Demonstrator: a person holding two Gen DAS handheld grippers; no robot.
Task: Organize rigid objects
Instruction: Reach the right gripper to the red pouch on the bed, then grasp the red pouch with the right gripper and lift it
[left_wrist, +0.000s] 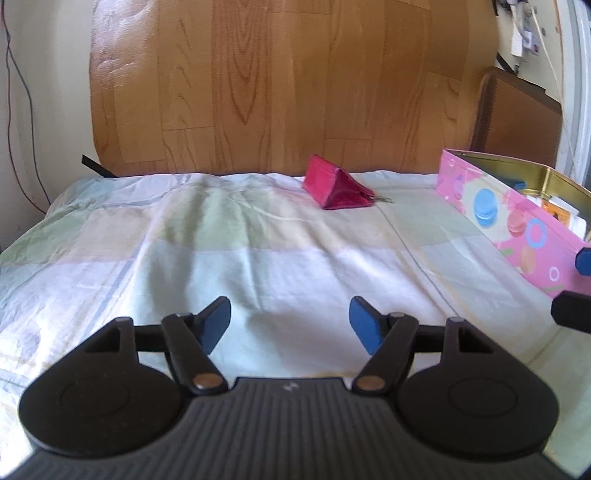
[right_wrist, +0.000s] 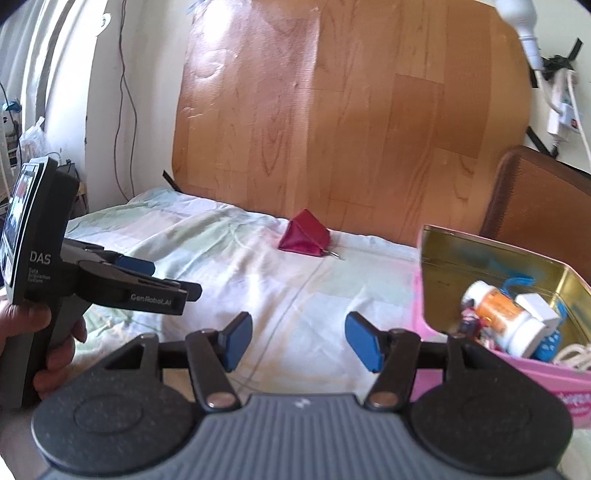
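Note:
A red triangular pouch (left_wrist: 334, 186) lies on the pale checked bedsheet (left_wrist: 184, 240) near the wooden headboard; it also shows in the right wrist view (right_wrist: 304, 236). A pink tin box (left_wrist: 509, 218) with a gold inside stands at the right. In the right wrist view the box (right_wrist: 546, 376) holds an orange-labelled pill bottle (right_wrist: 506, 317), a small white box (right_wrist: 539, 308), blue items and a cord. My left gripper (left_wrist: 290, 325) is open and empty over the sheet. My right gripper (right_wrist: 299, 341) is open and empty beside the box's left wall.
A wood-grain headboard (left_wrist: 288, 81) rises behind the bed. A brown chair back (right_wrist: 539, 199) stands behind the box. Cables and a power strip (right_wrist: 561, 107) hang on the wall at the right. The left gripper's body (right_wrist: 122, 288) and the hand holding it show at the left.

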